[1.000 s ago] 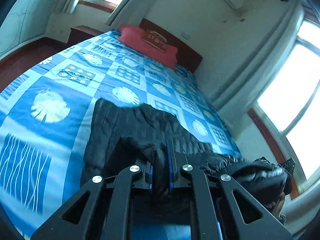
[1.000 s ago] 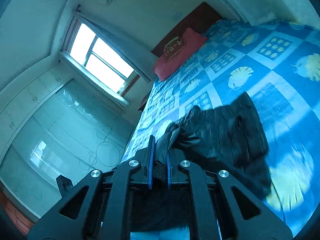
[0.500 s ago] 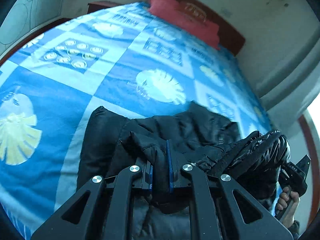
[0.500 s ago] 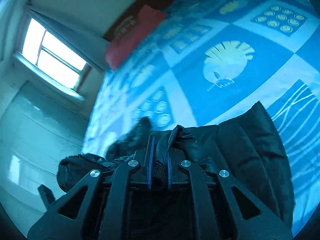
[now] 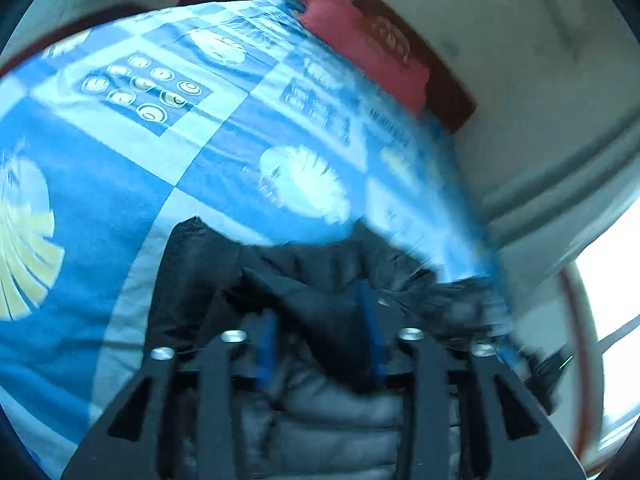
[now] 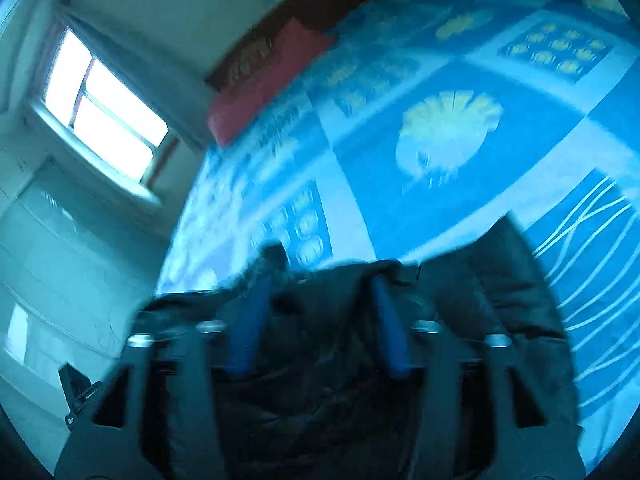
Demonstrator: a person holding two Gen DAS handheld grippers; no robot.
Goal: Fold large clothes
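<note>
A black puffer jacket (image 5: 192, 280) lies on the blue patterned bed; it also shows in the right wrist view (image 6: 500, 292). My left gripper (image 5: 320, 320) is open, its blue pads spread apart with jacket fabric lying loosely between them. My right gripper (image 6: 320, 320) is also open, its blue pads wide apart over the jacket's folded edge. Both views are motion-blurred. The jacket's near part is hidden under the gripper frames.
The blue bedspread (image 5: 120, 168) stretches ahead to a red pillow (image 5: 360, 44) at the dark headboard. A window (image 6: 104, 108) and pale wardrobe doors stand to the left in the right wrist view. A curtained wall and window lie right of the bed.
Both grippers have opened and let go of the jacket fabric they were clamped on. Both have lowered towards the bed, and the jacket now lies flatter.
</note>
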